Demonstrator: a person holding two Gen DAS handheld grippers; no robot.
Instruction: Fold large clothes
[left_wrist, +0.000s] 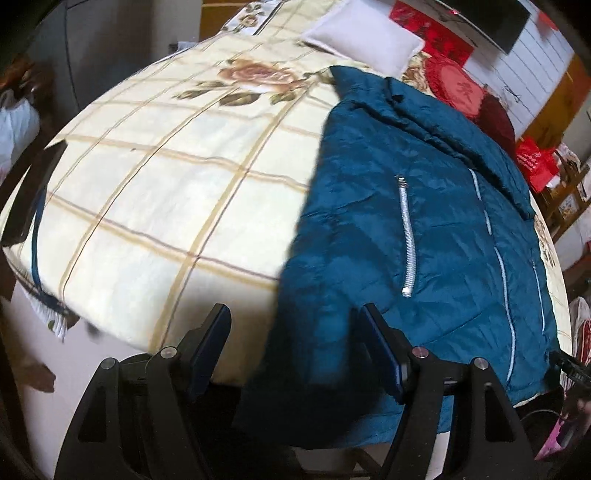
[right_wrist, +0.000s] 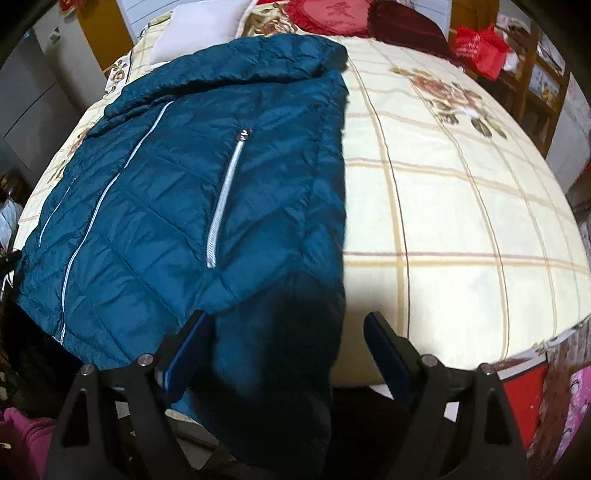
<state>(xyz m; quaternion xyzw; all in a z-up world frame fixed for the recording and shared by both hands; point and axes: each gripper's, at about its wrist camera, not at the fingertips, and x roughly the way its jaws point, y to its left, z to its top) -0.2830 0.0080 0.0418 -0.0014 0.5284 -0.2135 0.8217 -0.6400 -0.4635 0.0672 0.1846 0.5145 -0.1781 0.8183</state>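
Observation:
A teal quilted jacket (left_wrist: 413, 229) with silver zips lies flat on the bed, collar at the far end, hem hanging over the near edge. It also shows in the right wrist view (right_wrist: 177, 192). My left gripper (left_wrist: 295, 332) is open, its jaws wide apart, with the jacket's left side edge and a dark hanging part between them. My right gripper (right_wrist: 284, 336) is open too, with the jacket's right lower edge and a dark hanging sleeve part (right_wrist: 288, 369) between its jaws. Neither is closed on the fabric.
The bed has a cream plaid blanket (left_wrist: 155, 177) with rose prints. A white pillow (left_wrist: 364, 44) and red cushions (left_wrist: 456, 88) lie at the head. Red bags and wooden shelves (right_wrist: 524, 74) stand beside the bed. Pink items (right_wrist: 22, 435) are near the floor.

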